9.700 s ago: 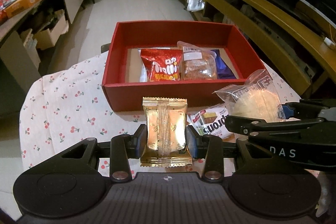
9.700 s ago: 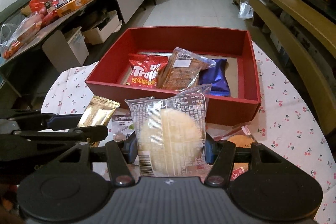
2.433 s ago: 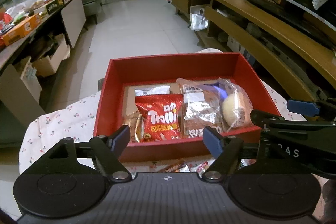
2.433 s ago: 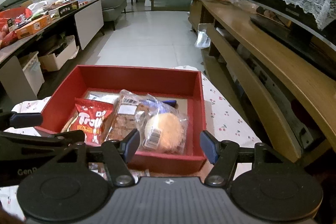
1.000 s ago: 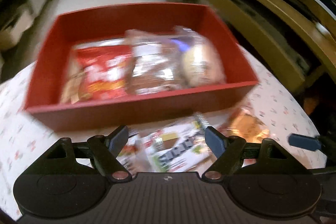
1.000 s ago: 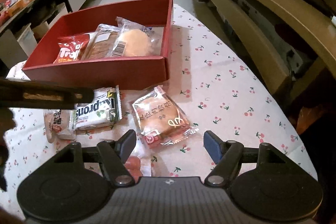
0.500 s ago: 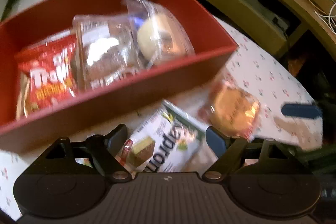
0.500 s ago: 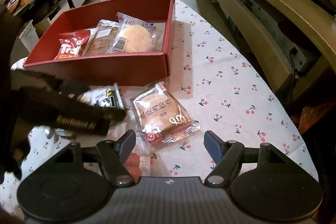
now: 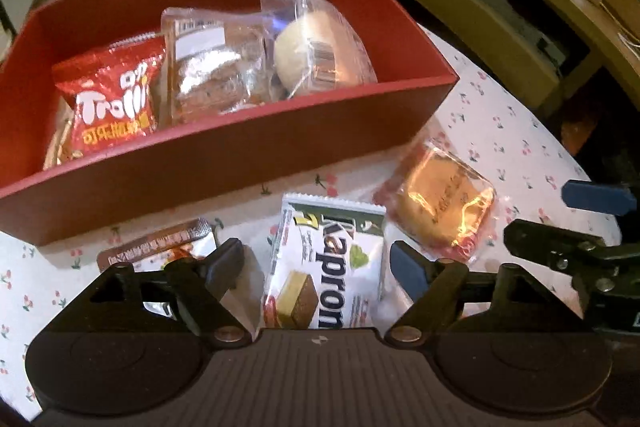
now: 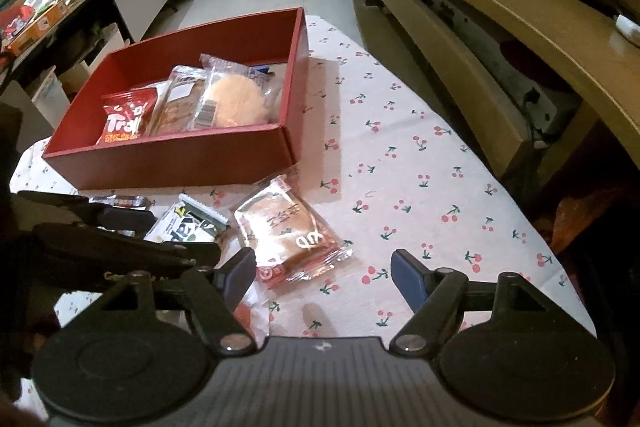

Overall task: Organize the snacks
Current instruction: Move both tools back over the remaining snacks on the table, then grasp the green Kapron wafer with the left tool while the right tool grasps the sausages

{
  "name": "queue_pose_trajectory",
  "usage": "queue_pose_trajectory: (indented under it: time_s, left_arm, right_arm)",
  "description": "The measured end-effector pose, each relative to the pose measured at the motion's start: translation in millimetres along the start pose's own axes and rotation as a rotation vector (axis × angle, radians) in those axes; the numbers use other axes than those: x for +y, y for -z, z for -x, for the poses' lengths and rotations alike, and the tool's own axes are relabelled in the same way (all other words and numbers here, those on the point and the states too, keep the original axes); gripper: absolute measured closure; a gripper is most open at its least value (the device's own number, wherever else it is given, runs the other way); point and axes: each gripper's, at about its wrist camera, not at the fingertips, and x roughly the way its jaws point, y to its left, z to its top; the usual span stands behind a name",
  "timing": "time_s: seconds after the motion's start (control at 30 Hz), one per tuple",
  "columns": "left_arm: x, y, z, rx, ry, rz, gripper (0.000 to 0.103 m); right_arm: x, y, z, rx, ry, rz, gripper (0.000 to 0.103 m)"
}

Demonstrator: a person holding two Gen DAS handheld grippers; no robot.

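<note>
Left wrist view: left gripper (image 9: pixel 316 265) spread, closing around Kapron wafer pack (image 9: pixel 326 267) — red box (image 9: pixel 224 163) beyond.

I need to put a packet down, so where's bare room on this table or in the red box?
Bare cloth right of the red box and the orange pastry. The box's back half is free. Crowded: the box's front, and the wafer pack area before it.

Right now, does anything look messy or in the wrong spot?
Nothing is spilled or torn. Three snacks are out of place on the tablecloth, outside the red box: the white wafer pack, the orange cake packet and a brown wrapper. Packs inside lean on each other.
</note>
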Motion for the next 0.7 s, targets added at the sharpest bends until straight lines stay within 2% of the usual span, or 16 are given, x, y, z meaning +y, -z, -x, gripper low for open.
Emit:
queue_pose_trajectory:
  time_s: [0.1, 0.3, 0.53, 0.7]
  left_arm:
    - [-4.9, 2.0, 0.8, 0.003, -0.046, -0.006, 0.038]
    - [16.5, 16.7, 18.7, 0.035, -0.008, 0.099, 0.039]
    - [24.0, 37.9, 51.7, 0.023, 0.053, 0.142, 0.039]
    - [33.0, 58.4, 62.9, 0.06, 0.054, 0.146, 0.039]
  right_arm:
    - [-0.4, -1.0, 0.5, -0.002, -0.001, -0.003, 0.018]
    - [11.3, 5.3, -6.9, 0.039, -0.029, 0.04, 0.018]
    - [27.8, 21.1, -24.2, 0.135, -0.074, 0.08, 0.018]
    - [34.3, 24.9, -35.9, 0.187, -0.121, 0.052, 0.012]
